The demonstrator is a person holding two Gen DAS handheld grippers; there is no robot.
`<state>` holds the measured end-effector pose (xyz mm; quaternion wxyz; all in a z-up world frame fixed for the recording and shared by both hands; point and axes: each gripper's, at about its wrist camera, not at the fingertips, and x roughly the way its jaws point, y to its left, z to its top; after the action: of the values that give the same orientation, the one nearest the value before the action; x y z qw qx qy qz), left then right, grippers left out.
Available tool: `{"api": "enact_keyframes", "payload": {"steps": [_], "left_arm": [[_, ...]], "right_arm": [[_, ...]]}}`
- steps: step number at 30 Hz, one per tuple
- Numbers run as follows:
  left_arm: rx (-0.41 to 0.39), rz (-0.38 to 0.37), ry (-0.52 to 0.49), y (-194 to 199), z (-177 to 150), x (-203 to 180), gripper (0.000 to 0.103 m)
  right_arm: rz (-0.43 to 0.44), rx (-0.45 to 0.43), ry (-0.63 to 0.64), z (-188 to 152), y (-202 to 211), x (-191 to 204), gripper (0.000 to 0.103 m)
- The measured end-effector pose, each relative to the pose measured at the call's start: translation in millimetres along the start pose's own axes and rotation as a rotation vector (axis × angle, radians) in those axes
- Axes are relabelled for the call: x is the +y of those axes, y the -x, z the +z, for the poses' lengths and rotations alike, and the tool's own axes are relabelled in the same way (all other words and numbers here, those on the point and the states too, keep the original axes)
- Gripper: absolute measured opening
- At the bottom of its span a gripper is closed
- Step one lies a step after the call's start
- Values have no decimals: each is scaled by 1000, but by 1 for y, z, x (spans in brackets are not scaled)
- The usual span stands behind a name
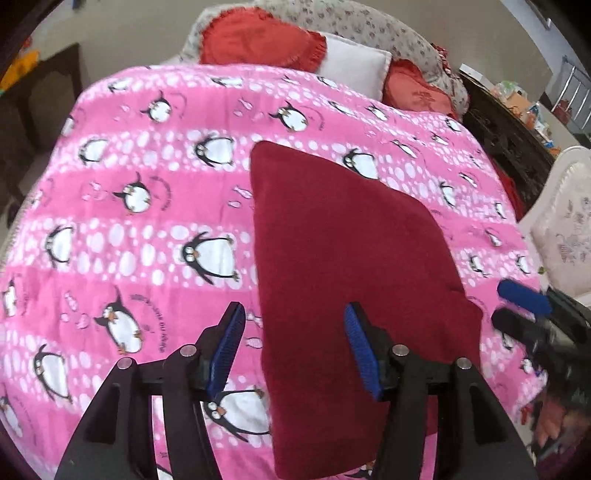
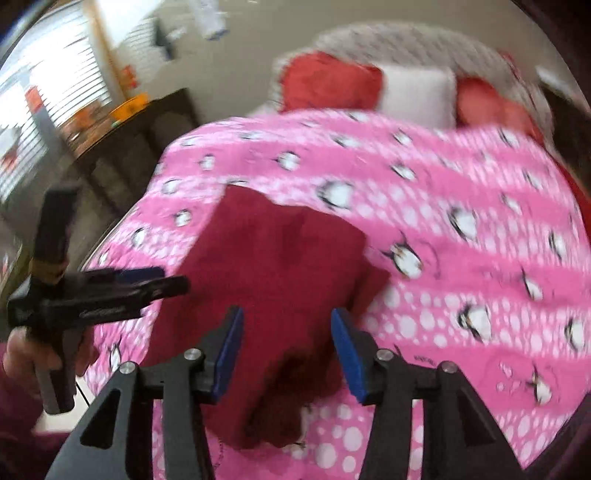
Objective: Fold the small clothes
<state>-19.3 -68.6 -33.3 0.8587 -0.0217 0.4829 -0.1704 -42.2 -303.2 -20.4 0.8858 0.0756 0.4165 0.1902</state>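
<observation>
A dark red garment (image 1: 340,266) lies folded flat on the pink penguin blanket (image 1: 147,206); it also shows, blurred, in the right wrist view (image 2: 273,280). My left gripper (image 1: 295,350) is open and empty above the garment's near left edge. It shows from the side in the right wrist view (image 2: 155,282), left of the garment. My right gripper (image 2: 286,354) is open and empty above the garment's near end. In the left wrist view it shows at the right (image 1: 517,310), just off the garment's right edge.
Red and white pillows (image 1: 351,62) lie at the bed's head against a floral headboard (image 1: 369,26). A dark cabinet (image 1: 509,147) with clutter stands to the right, a white chair (image 1: 569,218) nearer. The blanket (image 2: 461,258) spreads right of the garment.
</observation>
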Motion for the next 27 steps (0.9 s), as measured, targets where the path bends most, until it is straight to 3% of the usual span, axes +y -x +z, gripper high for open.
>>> {"api": "enact_keyframes", "payload": {"steps": [3,7,13,15,20,27], "left_arm": [[-40,26,2,7,-8,3,36],[-94,56,6,16,-13,0,36],[-149,75,8,33,-19,0,36],[-171,93,-13,40,-20,-3,36],[-225,111,-34,56,-23,-11,36],[-298,129,-44,75,-29,-18,36]], "right_arm": [[-9,65,53,-14,-19,17,38],[-131,154,63,-41,-45,5,33],[-89,139,-8,-44,-35,-7,33],[-90,110,-14,-44,-22,-4,39],[-140,8,-34,-33,9,7,70],[-177,-21,-97,-23,12,17,74]]}}
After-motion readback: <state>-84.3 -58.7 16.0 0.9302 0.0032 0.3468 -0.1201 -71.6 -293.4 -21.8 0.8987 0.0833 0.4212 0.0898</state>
